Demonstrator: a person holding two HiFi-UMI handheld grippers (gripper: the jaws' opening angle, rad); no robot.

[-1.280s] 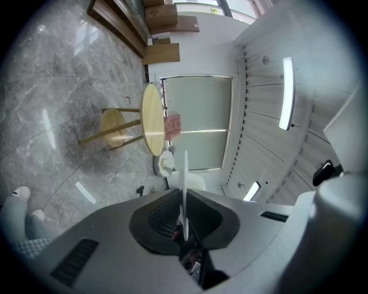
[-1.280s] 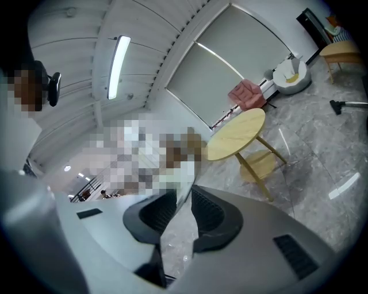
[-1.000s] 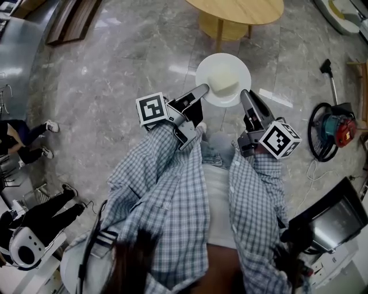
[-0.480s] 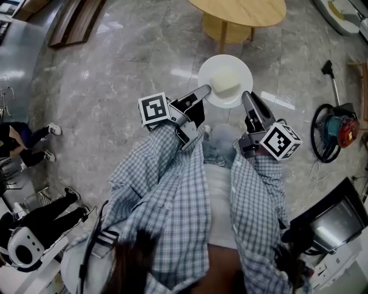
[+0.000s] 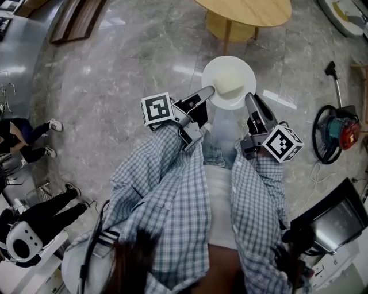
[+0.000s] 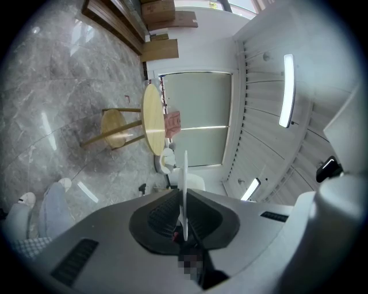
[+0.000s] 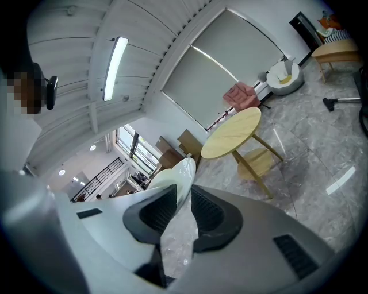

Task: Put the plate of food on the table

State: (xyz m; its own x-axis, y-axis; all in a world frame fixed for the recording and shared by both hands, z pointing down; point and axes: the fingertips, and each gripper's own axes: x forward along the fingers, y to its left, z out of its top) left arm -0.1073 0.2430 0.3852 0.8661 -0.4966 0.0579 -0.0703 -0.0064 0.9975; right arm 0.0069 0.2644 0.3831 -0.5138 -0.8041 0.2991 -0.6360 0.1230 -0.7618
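Observation:
In the head view a white plate with a pale lump of food hangs above the floor, in front of me. My left gripper is shut on the plate's left rim and my right gripper is shut on its right rim. The left gripper view shows the plate edge-on between the jaws. In the right gripper view the plate's rim sits clamped between the dark pads. The round wooden table stands ahead, beyond the plate; it also shows as the table in the right gripper view.
The floor is grey marble. A vacuum cleaner with hose lies to the right, a dark monitor at lower right. A person's legs and a small white robot are at the left. A lower shelf sits under the table.
The plate and both grippers have shifted slightly forward and right, toward the table. Both grips are unchanged.

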